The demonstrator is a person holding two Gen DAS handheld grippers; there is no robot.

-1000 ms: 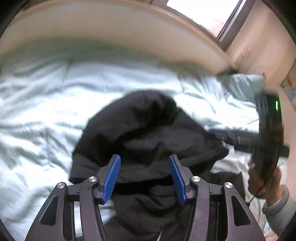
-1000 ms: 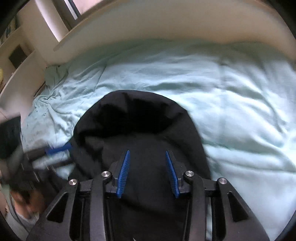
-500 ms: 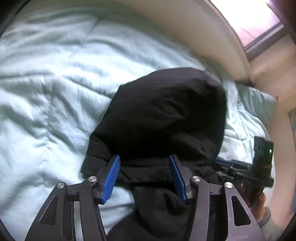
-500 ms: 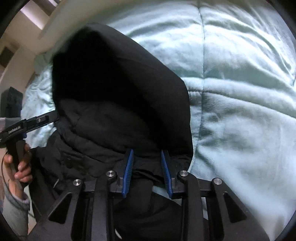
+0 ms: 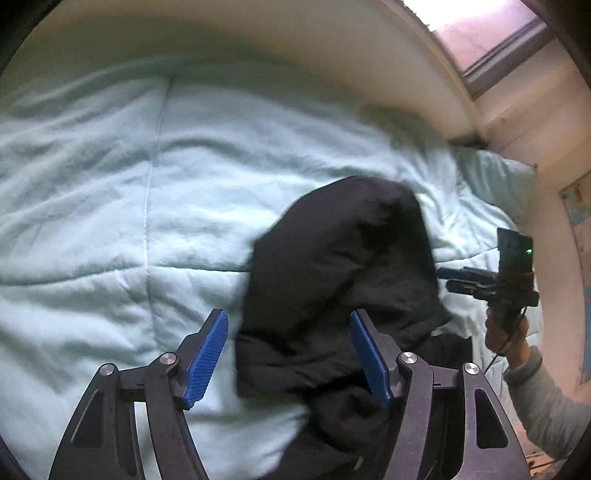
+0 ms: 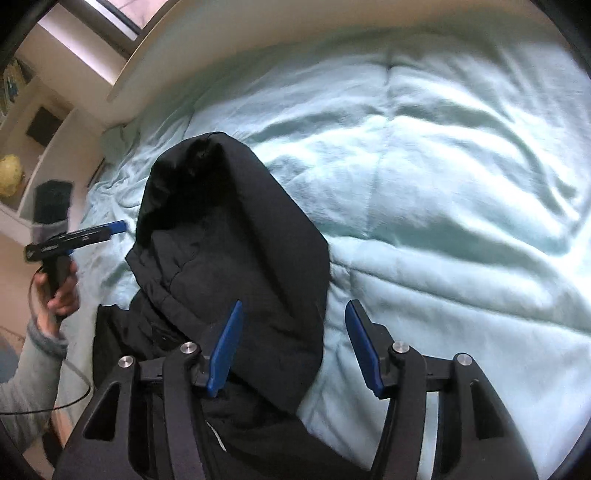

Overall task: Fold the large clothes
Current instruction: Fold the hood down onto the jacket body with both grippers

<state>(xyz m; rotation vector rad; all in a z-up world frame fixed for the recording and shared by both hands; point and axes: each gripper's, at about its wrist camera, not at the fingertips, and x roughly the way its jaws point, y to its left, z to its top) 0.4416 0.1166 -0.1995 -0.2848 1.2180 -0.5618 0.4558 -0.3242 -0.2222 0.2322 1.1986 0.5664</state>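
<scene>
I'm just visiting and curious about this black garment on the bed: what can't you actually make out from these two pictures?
- Black garment: its near part runs under the left claw and off the bottom edge, so sleeves and full shape are hidden.
- Right wrist view: the same garment is cut off below the right claw.
- Inside the hood: too dark to read.
- Person's hand: blurred at the edge.

Black jacket (image 5: pixel 343 280), seemingly hooded, on quilted bed (image 5: pixel 110 229).

Dim, cool light; a bright window (image 5: pixel 480 22) glares far off. Fisheye edges bend and darken; the quilt (image 6: pixel 461 177) looks softly blurred.
</scene>
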